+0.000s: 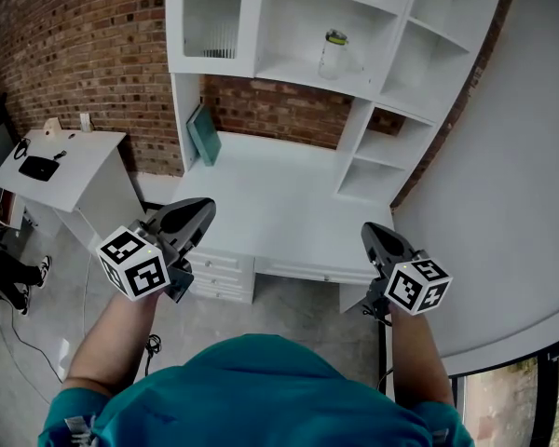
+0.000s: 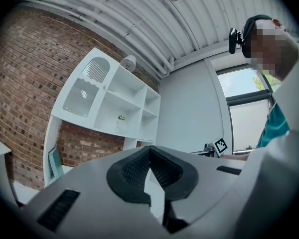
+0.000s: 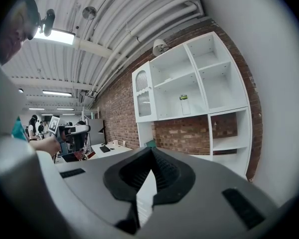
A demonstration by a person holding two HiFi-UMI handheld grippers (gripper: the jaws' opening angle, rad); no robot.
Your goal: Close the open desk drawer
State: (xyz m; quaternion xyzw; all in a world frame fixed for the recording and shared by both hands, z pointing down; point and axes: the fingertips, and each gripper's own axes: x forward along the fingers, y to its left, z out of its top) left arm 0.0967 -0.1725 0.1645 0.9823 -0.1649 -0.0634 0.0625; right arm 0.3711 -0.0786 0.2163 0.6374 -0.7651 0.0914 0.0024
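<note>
Both jaws clear of desk drawer [image 1: 298, 269]

Converted industrial space set up as lab with mock office. Evidence: bare brick wall [image 1: 84, 54]; exposed ceiling pipes [image 3: 154, 14]; strip lights [image 3: 57, 36]; concrete floor [image 1: 289, 310] with loose cable [image 1: 28, 343]; white counter [image 1: 279, 203] under hutch shelving [image 1: 354, 26]; further workstation [image 3: 107, 148]; people [image 3: 35, 126] in background.

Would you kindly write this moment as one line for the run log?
left tongs shut, empty, over desk front | right tongs shut, empty, over desk front | drawers untouched
</note>
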